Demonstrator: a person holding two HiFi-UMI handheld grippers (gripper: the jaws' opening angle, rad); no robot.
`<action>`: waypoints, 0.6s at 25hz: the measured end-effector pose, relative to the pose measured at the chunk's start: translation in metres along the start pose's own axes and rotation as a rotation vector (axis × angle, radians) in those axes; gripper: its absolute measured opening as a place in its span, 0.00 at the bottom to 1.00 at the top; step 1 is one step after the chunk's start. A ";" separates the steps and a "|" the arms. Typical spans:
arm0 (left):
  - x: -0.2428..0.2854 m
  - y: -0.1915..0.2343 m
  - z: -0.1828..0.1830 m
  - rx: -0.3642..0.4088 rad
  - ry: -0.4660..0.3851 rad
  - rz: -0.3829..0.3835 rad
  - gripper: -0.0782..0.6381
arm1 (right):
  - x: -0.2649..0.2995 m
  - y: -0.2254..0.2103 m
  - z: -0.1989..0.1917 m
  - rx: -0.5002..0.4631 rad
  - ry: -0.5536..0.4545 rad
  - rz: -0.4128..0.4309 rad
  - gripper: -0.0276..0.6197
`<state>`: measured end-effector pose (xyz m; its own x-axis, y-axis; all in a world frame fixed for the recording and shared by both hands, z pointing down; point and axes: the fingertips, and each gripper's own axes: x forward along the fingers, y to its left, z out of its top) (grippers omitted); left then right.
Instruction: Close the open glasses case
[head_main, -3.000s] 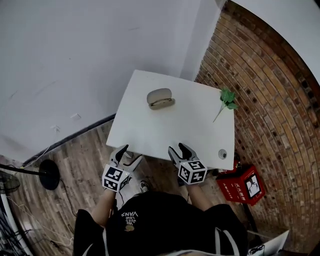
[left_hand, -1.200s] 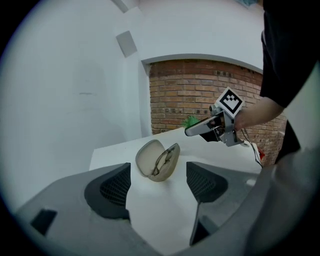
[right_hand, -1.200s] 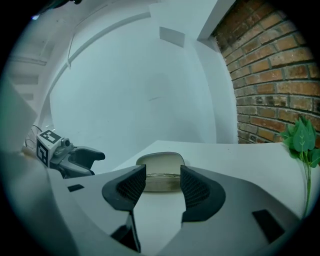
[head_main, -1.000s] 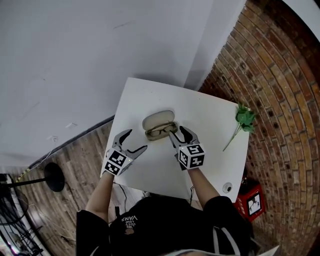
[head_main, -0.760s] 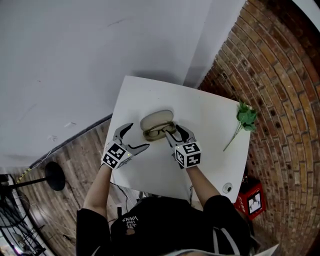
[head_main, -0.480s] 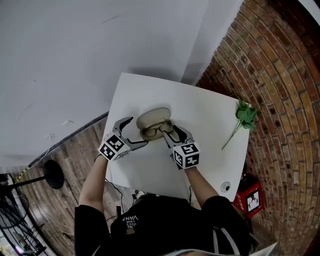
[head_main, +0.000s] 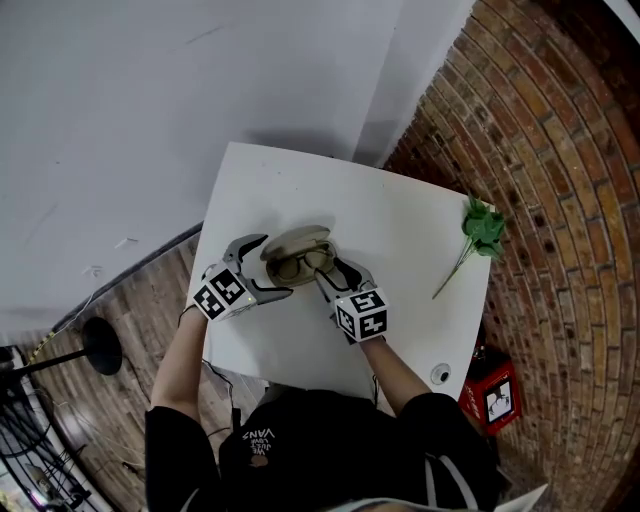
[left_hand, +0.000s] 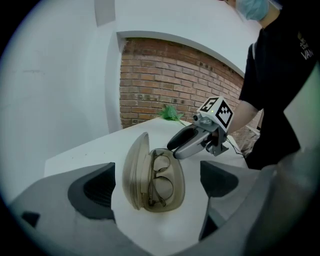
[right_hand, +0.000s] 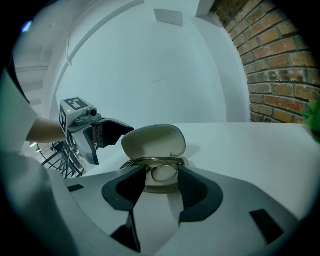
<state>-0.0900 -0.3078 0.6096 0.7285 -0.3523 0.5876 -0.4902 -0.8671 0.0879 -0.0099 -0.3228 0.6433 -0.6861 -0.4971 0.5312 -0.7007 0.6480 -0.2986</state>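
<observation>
The beige glasses case lies open on the white table, its lid standing up and glasses in the tray. My left gripper is at the case's left end. Its jaws are opening, and in the left gripper view the case lies between them untouched by the pads. My right gripper is at the front of the case, open and pointing down at it. In the right gripper view the tray with the glasses sits just beyond its fingertips, below the lid.
A green plant sprig lies at the table's right edge beside the brick wall. A small round object sits near the front right corner. On the floor are a red crate and a black stand base.
Both grippers have come in from the table's near side to the case. The left gripper swung round to the case's left end with its jaws spread wider. The right gripper sank toward the case's front.
</observation>
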 end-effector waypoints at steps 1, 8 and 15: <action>0.002 -0.004 0.001 0.009 0.007 -0.008 0.84 | 0.000 0.000 -0.002 0.000 0.003 0.008 0.35; 0.015 -0.027 0.001 0.083 0.073 -0.026 0.85 | -0.001 -0.001 -0.004 -0.025 0.004 0.058 0.35; 0.016 -0.046 -0.009 0.103 0.087 -0.045 0.85 | -0.008 0.004 -0.009 -0.010 0.007 0.043 0.36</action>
<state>-0.0603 -0.2701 0.6221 0.7022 -0.2843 0.6527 -0.4033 -0.9144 0.0357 -0.0053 -0.3105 0.6450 -0.7144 -0.4645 0.5232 -0.6684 0.6744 -0.3139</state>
